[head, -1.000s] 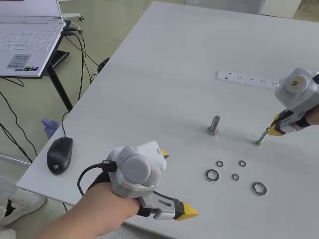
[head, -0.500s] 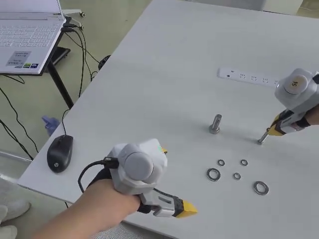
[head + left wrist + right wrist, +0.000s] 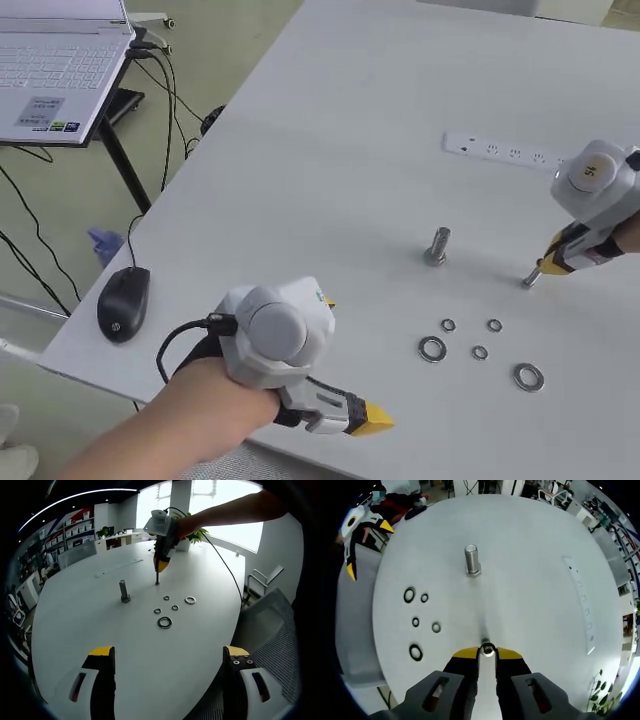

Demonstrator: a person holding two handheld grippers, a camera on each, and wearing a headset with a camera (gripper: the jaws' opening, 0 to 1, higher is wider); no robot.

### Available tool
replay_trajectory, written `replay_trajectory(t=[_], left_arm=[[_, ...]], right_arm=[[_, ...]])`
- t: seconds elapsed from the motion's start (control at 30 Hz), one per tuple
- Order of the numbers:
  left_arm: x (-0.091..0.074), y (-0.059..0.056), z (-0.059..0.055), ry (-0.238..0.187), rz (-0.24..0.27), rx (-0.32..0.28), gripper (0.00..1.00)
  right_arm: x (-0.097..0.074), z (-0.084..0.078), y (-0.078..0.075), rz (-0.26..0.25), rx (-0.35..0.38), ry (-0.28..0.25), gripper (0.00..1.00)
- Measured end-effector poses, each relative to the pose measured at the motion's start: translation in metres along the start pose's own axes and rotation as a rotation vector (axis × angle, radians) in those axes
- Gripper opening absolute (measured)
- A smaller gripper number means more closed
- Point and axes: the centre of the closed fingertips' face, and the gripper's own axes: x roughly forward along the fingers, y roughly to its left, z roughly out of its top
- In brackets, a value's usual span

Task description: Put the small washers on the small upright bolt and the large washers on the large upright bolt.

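We are pinching small bolt (image 3: 530, 279) in right gripper (image 3: 545, 266) at frame right, jaws closed on it, likely steadying it upright. We are hovering left gripper (image 3: 372, 422) bottom centre, wide open, empty, probably readying for washers (image 3: 432, 349).

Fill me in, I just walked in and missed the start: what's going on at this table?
A person holds a gripper in each hand at a white table. The right gripper is shut on the small bolt, which stands upright. The left gripper hangs open near the table's front edge. The large bolt stands bare, and five washers, two large and three small, lie loose on the table; none is on a bolt yet.
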Motion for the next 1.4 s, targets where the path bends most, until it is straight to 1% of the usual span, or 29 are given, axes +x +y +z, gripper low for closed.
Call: replay_trajectory(t=[0.1, 0.33, 0.53, 0.73, 1.07, 1.2, 1.4], left_arm=[[0.000, 0.001, -0.001, 0.003, 0.000, -0.003, 0.89], [-0.001, 0.001, 0.000, -0.004, 0.002, -0.008, 0.89], [-0.001, -0.001, -0.003, 0.002, 0.001, -0.011, 0.88], [-0.003, 0.000, -0.007, 0.011, 0.006, -0.019, 0.87], [-0.004, -0.002, -0.011, 0.022, 0.005, -0.023, 0.86], [-0.005, -0.003, -0.012, 0.026, 0.004, -0.024, 0.85], [-0.007, -0.002, -0.013, 0.028, 0.005, -0.024, 0.84]], right_arm=[[0.002, -0.001, 0.000, 0.004, -0.002, 0.005, 0.12], [0.011, -0.003, 0.002, 0.011, -0.005, 0.008, 0.12], [0.021, -0.005, 0.004, 0.006, -0.017, 0.016, 0.12], [0.030, -0.008, 0.005, 0.008, -0.030, 0.025, 0.12], [0.038, -0.011, 0.006, 0.008, -0.033, 0.036, 0.12], [0.041, -0.012, 0.006, 0.012, -0.022, 0.038, 0.12], [0.043, -0.012, 0.005, 0.013, -0.016, 0.037, 0.12]])
